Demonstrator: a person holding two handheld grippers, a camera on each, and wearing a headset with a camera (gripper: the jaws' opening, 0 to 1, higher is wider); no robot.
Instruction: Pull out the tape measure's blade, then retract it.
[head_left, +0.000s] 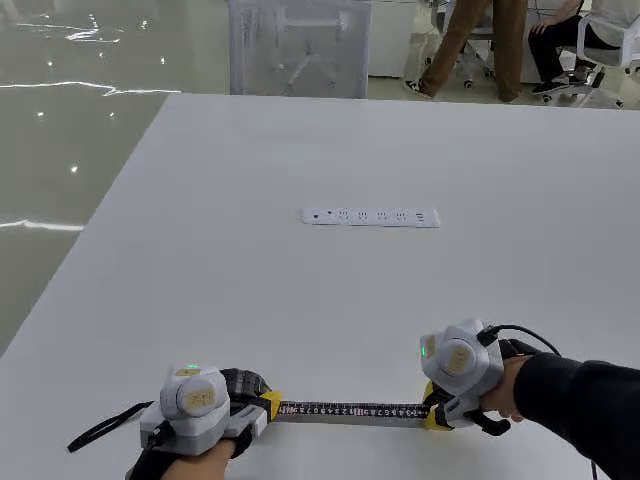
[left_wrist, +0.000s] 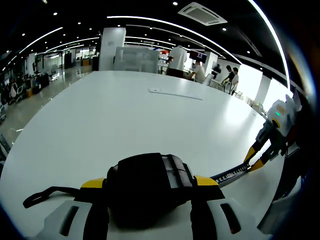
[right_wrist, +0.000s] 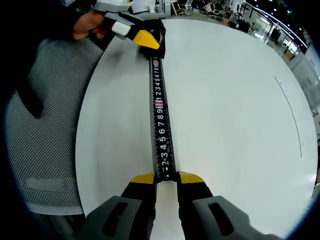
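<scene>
surface: white table (head_left: 200, 250) | on it: power strip (head_left: 371, 217) (flat, mid-table)

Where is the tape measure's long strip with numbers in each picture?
Head view: the blade lies along the bottom, between the left gripper and the right gripper.
Left gripper view: the blade is at the lower right, past the black case.
Right gripper view: the blade runs up the middle.
Shared landmark: the black case at the blade's end.

Stretched blade (head_left: 350, 410) spans near edge; power strip (head_left: 371, 217) mid-table, well apart; tabletop (head_left: 250, 300) between open.
</scene>
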